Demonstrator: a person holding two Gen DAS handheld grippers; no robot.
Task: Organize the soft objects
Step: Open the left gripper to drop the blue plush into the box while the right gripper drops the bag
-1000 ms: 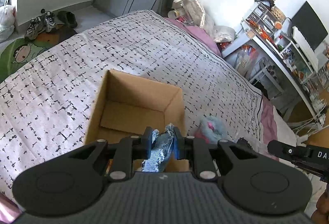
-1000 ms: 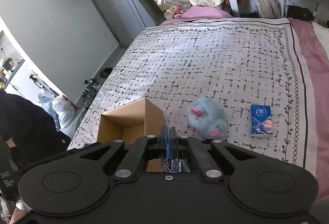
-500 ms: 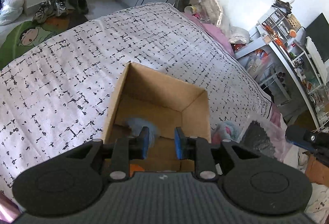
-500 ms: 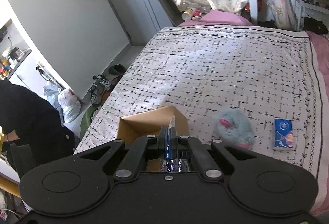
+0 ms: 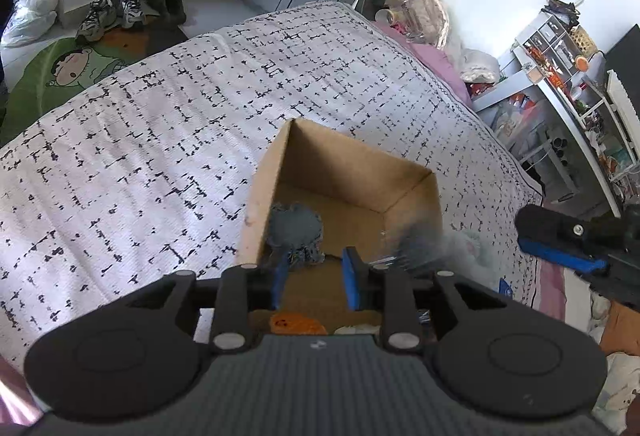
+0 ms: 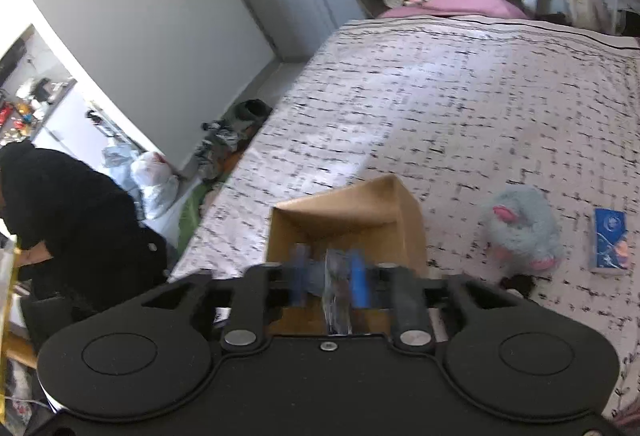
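An open cardboard box point(image 5: 360, 171) point(image 6: 344, 220) stands on the patterned bedspread. A blue-grey denim piece point(image 5: 294, 232) lies inside it against the left wall. My left gripper point(image 5: 316, 276) hovers over the box's near side; its jaws are opening and nothing is between them. My right gripper point(image 6: 328, 276) is above the box's near edge, jaws opening. A clear plastic packet point(image 6: 338, 292) hangs between its pads, close to the right one and apart from the left one. A fluffy grey-blue plush toy with pink parts point(image 6: 520, 232) lies on the bed right of the box.
A blue tissue pack point(image 6: 610, 246) lies right of the plush. An orange item point(image 5: 296, 322) shows at the box's near end. A person in black point(image 6: 60, 215) stands beside the bed at left. Shoes point(image 5: 112, 11) and bags sit on the floor; cluttered shelves point(image 5: 568, 83) stand at right.
The left gripper let the denim piece go into the box and its jaws spread. The right gripper moved left over the box, and its jaws parted from the clear packet.
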